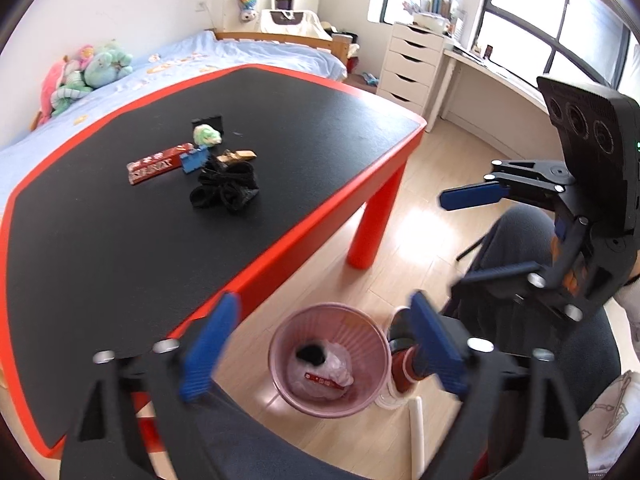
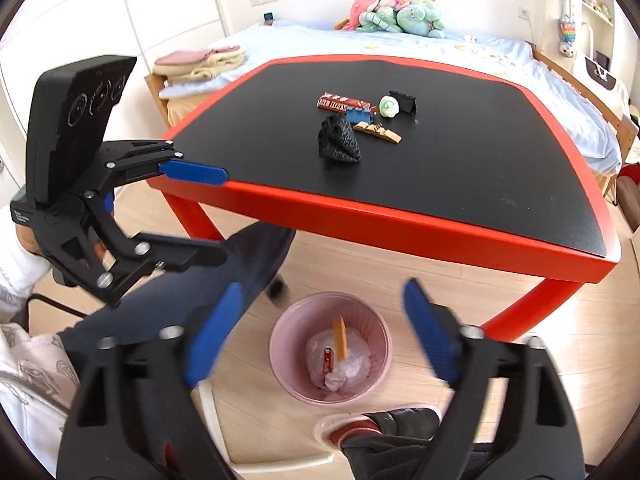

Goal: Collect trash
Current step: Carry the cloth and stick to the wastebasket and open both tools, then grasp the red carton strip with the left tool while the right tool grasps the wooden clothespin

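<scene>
A pink bin [image 1: 362,334] [image 2: 292,334] stands on the floor by the red table's near edge. My left gripper [image 1: 322,348] [image 2: 224,216] hangs open above it with nothing between its pads. My right gripper [image 2: 320,338] [image 1: 468,236] is open too. An orange strip [image 2: 340,338] shows upright in the bin's mouth, free of the pads. The bin holds white crumpled plastic [image 1: 338,364] [image 2: 348,358], a red wrapper [image 1: 324,381] [image 2: 328,360] and a black lump [image 1: 310,354]. On the table lie a red packet [image 1: 154,166] [image 2: 342,105], a crumpled pale wad [image 1: 207,135] [image 2: 389,106] and a black crumpled bag [image 1: 226,190] [image 2: 339,140].
A blue block [image 1: 194,160] [image 2: 360,114], a wooden clothespin [image 1: 236,156] [image 2: 378,130] and a black clip [image 1: 207,122] [image 2: 404,100] also lie on the black-topped table [image 1: 100,240] [image 2: 480,168]. A person's leg and shoe [image 1: 400,332] [image 2: 384,420] are beside the bin. A bed stands behind the table.
</scene>
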